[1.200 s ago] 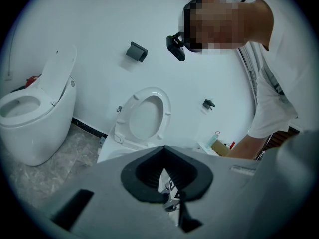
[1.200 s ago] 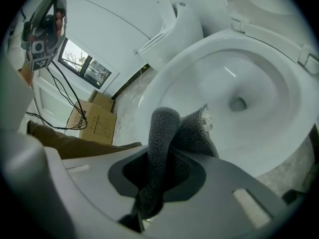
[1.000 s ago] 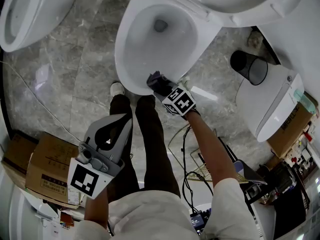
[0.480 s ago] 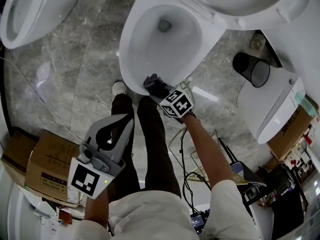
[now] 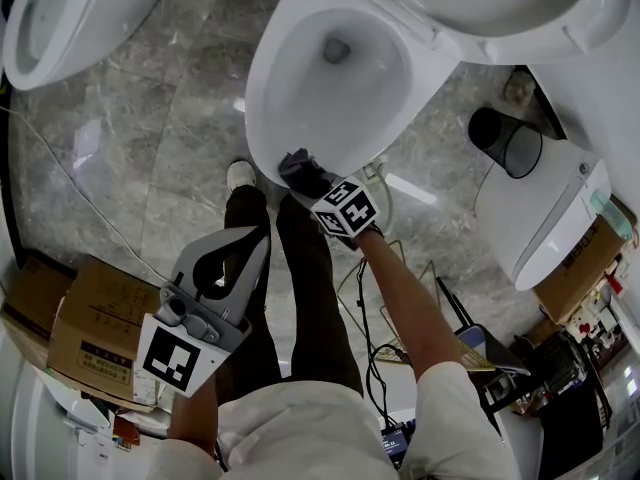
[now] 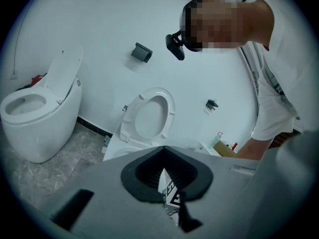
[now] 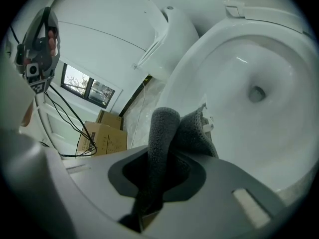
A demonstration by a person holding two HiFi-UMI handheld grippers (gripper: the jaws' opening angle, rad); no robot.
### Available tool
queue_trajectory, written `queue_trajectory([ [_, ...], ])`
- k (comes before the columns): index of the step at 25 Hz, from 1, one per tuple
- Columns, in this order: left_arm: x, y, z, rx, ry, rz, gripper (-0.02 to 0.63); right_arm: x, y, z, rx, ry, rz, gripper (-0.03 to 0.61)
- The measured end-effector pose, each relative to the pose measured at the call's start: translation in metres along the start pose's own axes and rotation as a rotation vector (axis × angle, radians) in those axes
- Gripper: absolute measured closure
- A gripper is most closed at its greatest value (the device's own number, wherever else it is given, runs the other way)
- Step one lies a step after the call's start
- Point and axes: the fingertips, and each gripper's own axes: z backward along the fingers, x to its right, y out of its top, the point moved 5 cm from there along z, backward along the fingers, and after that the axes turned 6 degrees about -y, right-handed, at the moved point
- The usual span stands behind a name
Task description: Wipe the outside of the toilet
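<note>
The white toilet [image 5: 330,78] stands open at the top middle of the head view, lid up. A dark grey cloth [image 5: 298,171] lies against the front rim of its bowl, and my right gripper [image 5: 312,184] is shut on it. In the right gripper view the cloth [image 7: 167,128] stands up between the jaws, with the bowl [image 7: 249,93] just behind it. My left gripper [image 5: 243,248] hangs shut and empty by the person's left leg, away from the toilet. The left gripper [image 6: 165,153] view shows the raised seat [image 6: 149,114] beyond its jaws.
A second toilet [image 5: 55,18] stands at the top left and a third [image 5: 550,213] at the right. A black bin [image 5: 505,136] sits between the toilets on the right. Cardboard boxes [image 5: 65,328] lie at lower left, cables [image 5: 375,308] at lower right. The person's legs [image 5: 300,298] stand before the bowl.
My right gripper has slid the cloth leftward along the front rim of the bowl. The left gripper has stayed where it was.
</note>
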Motion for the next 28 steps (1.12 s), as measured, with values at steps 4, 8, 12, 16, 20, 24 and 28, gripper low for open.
queue_trajectory([
  [4,-0.002,-0.001,0.003,0.000,0.005,0.004,0.615,-0.004,0.005,-0.005,0.006,0.012,-0.011,0.525],
  [8,-0.003,-0.002,0.005,0.003,0.007,0.005,0.615,-0.009,0.010,-0.010,0.015,0.027,-0.024,0.525],
  [12,-0.006,-0.001,0.007,0.006,0.014,0.006,0.615,-0.014,0.019,-0.017,0.035,0.042,-0.056,0.525],
  [16,-0.009,-0.002,0.010,0.009,0.020,0.009,0.615,-0.018,0.029,-0.023,0.070,0.055,-0.108,0.525],
  [20,-0.012,-0.003,0.014,0.008,0.025,0.013,0.615,-0.022,0.039,-0.029,0.088,0.063,-0.123,0.525],
  [24,-0.015,-0.004,0.017,0.006,0.028,0.016,0.615,-0.024,0.051,-0.035,0.094,0.072,-0.118,0.525],
  [28,-0.020,-0.003,0.021,0.009,0.035,0.020,0.615,-0.026,0.064,-0.039,0.093,0.077,-0.099,0.525],
])
